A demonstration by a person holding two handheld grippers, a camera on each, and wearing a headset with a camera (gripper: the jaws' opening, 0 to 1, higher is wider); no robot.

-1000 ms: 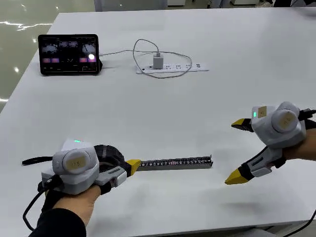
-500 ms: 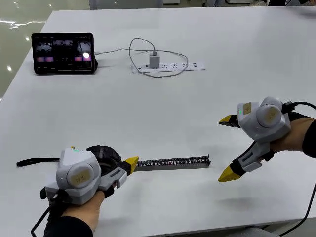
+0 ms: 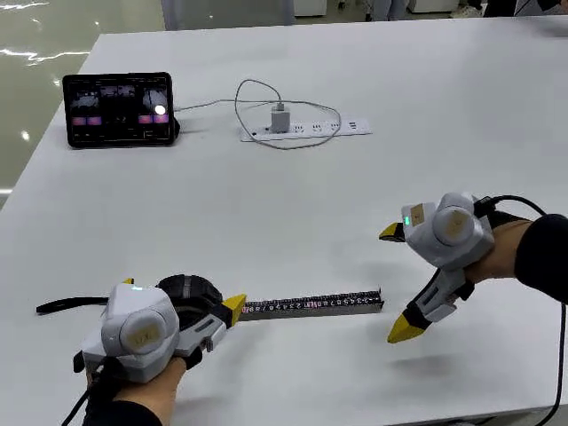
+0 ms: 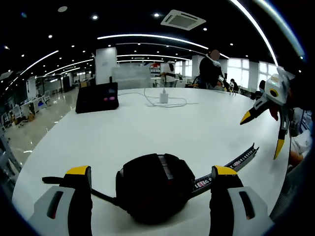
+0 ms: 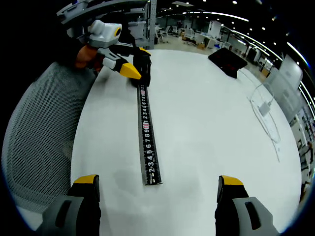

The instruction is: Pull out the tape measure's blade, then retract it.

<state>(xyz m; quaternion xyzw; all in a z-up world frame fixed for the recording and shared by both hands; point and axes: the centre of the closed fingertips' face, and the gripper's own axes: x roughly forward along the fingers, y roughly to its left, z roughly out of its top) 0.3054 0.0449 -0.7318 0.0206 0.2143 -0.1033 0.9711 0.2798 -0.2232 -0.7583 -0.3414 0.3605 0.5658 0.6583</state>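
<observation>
At 7 o'clock in the head view, nearest the person, the left gripper (image 4: pixel 151 170) is straddling the tape measure's round black case (image 3: pixel 188 287). Its jaws are standing fairly wide, with bare desk (image 3: pixel 293 204) showing on each side of the case, so they are flanking it rather than pinching it. A black strap (image 3: pixel 67 304) is trailing from the case toward 9 o'clock. The blade (image 3: pixel 311 304) is lying flat on the desk, running out of the case toward 3 o'clock, dark with pale numerals and a red mark partway along. Its hook end (image 5: pixel 151 182) is sitting free. At 4 o'clock the right gripper (image 3: pixel 397 282) is hanging just beyond that end with its jaws spread wide and holding nothing. Judging from this, the pull-out is looking done, or at least well begun, and the retracting is yet to come. Farther off, a power strip (image 3: pixel 306 129) with a white charger (image 3: pixel 280 116) and a looping cable (image 3: pixel 257 98) is lying at 12 o'clock. A lit tablet (image 3: pixel 120 108) is standing at 10 o'clock.
</observation>
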